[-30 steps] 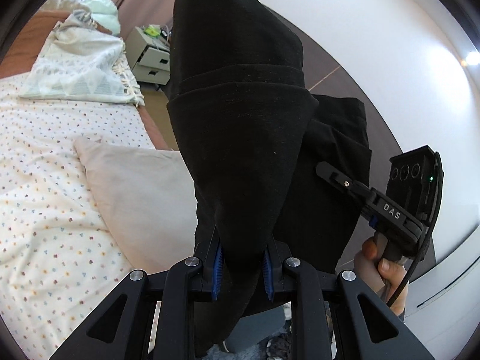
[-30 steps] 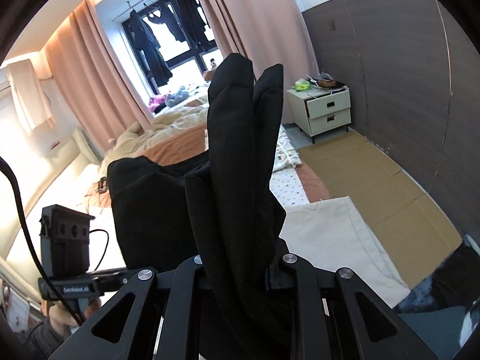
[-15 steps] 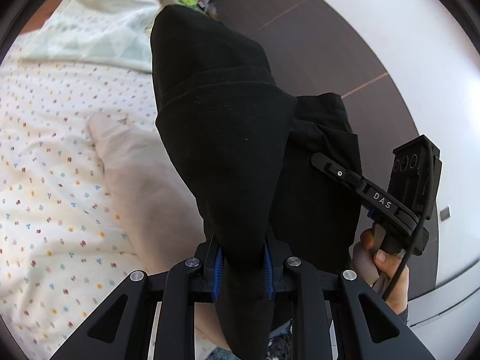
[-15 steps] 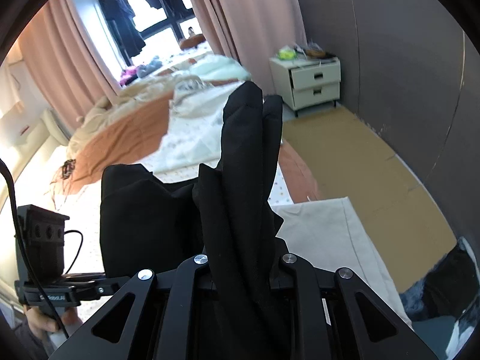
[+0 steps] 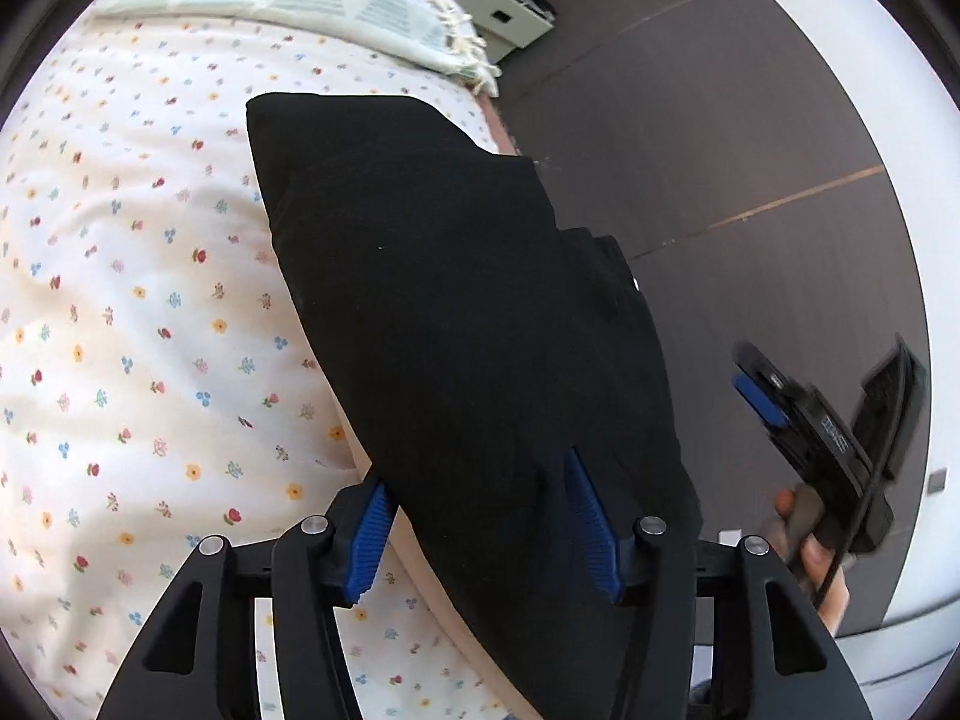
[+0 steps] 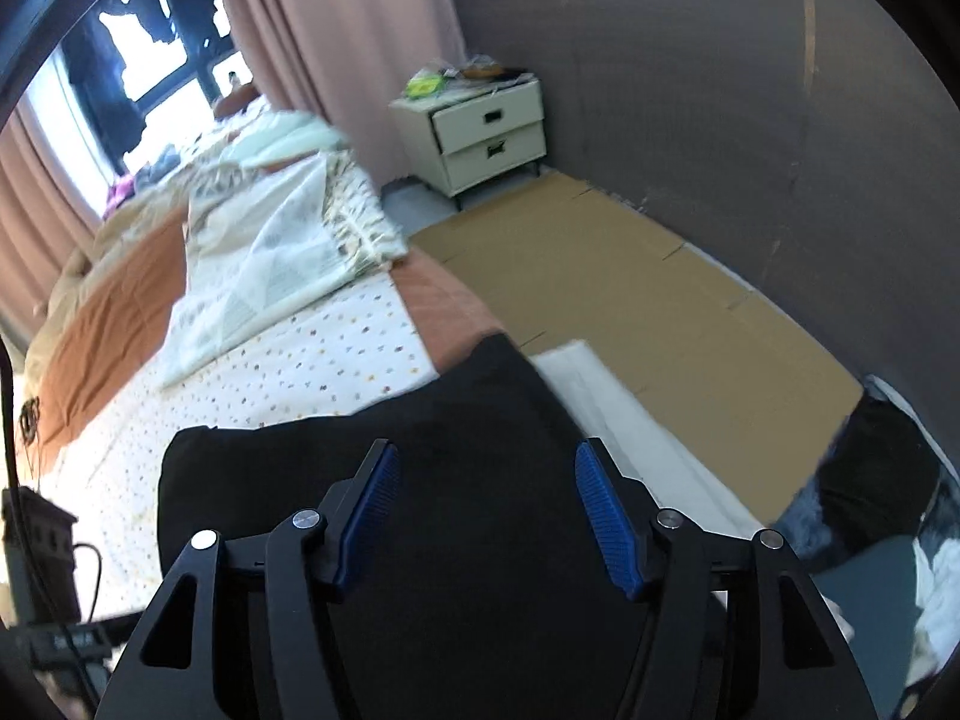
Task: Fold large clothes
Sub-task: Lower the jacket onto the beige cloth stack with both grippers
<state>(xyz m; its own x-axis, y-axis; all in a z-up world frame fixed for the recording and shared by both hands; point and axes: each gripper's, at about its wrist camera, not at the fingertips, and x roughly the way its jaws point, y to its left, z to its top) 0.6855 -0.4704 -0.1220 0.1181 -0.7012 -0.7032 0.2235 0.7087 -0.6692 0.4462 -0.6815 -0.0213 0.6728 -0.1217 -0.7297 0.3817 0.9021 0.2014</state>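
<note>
Now we spread both sets of fingers, the left gripper [image 5: 480, 528] and right gripper [image 6: 483, 525] opening, dropping the folded black garment [image 5: 456, 312] between them onto the bed [image 5: 120, 312], possibly needing only smoothing.

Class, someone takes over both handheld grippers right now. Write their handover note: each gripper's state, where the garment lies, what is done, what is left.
Left gripper: jaws opening, black garment between the pads, not pinched.
Right gripper: jaws opening, the same black cloth beneath them, released.
Garment: folded over, lying on the flower-print bedsheet near the bed's edge.
Done: fold laid down.
Left: draw both grippers clear, check edges, smooth or fold again if needed.
</note>
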